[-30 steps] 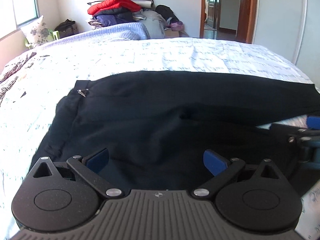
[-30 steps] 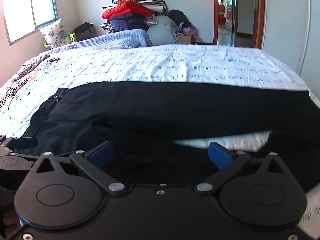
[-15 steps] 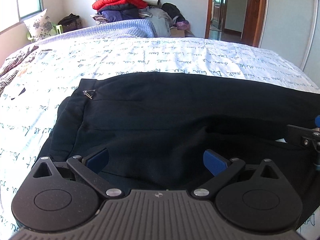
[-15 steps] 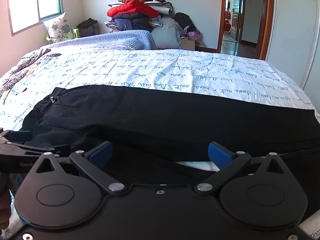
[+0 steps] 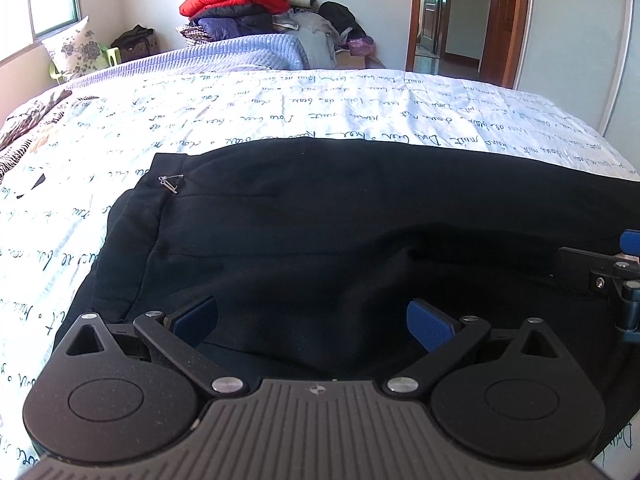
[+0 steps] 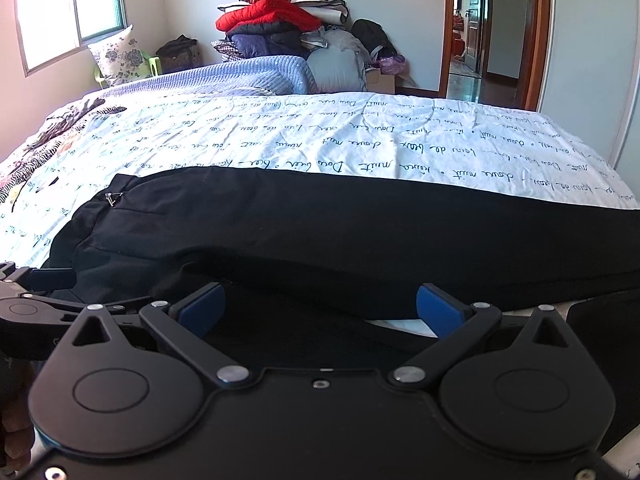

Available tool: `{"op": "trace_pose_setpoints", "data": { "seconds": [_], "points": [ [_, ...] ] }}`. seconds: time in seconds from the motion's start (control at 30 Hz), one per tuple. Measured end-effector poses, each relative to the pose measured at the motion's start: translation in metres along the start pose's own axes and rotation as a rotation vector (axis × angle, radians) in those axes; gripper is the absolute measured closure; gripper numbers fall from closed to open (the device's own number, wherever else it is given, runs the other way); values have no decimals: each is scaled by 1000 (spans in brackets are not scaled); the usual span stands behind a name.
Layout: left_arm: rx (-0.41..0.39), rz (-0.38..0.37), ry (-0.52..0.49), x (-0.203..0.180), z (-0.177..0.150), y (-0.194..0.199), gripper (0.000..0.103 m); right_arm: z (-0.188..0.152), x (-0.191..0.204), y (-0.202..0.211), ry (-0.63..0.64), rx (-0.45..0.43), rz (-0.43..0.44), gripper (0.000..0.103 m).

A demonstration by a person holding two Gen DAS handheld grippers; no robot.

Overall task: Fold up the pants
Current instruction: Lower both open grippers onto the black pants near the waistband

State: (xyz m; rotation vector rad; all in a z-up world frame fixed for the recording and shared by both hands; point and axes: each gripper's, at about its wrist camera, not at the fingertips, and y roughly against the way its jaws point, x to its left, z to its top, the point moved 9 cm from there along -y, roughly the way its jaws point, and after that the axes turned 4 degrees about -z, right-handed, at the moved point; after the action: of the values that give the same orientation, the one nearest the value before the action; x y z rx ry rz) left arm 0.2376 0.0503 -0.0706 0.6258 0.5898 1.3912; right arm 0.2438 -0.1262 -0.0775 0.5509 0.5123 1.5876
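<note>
Black pants (image 5: 320,232) lie flat across the white bed, waistband to the left with a small metal clasp (image 5: 170,182), legs running off to the right. They also show in the right wrist view (image 6: 360,240). My left gripper (image 5: 312,316) is open and empty, low over the near edge of the pants by the seat. My right gripper (image 6: 320,308) is open and empty over the near leg; a strip of sheet shows between the two legs by its right finger. The right gripper shows at the right edge of the left wrist view (image 5: 616,276).
The bed (image 6: 320,140) has a white sheet with handwriting print and a blue quilt (image 6: 248,76) at its far end. A pile of clothes (image 6: 276,24), a pillow (image 6: 120,54), a window and an open doorway (image 6: 480,40) lie beyond.
Both grippers have dropped lower and closer to the near edge of the pants, and the views have tilted down a little. Both stay open. The pants have not moved.
</note>
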Motion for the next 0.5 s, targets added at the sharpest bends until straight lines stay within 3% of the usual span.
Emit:
{"op": "trace_pose_setpoints", "data": {
  "seconds": [0.5],
  "points": [
    [-5,5,-12,0,1,1,1,-1,1,-2,-7,7,-1,0]
  ]
}}
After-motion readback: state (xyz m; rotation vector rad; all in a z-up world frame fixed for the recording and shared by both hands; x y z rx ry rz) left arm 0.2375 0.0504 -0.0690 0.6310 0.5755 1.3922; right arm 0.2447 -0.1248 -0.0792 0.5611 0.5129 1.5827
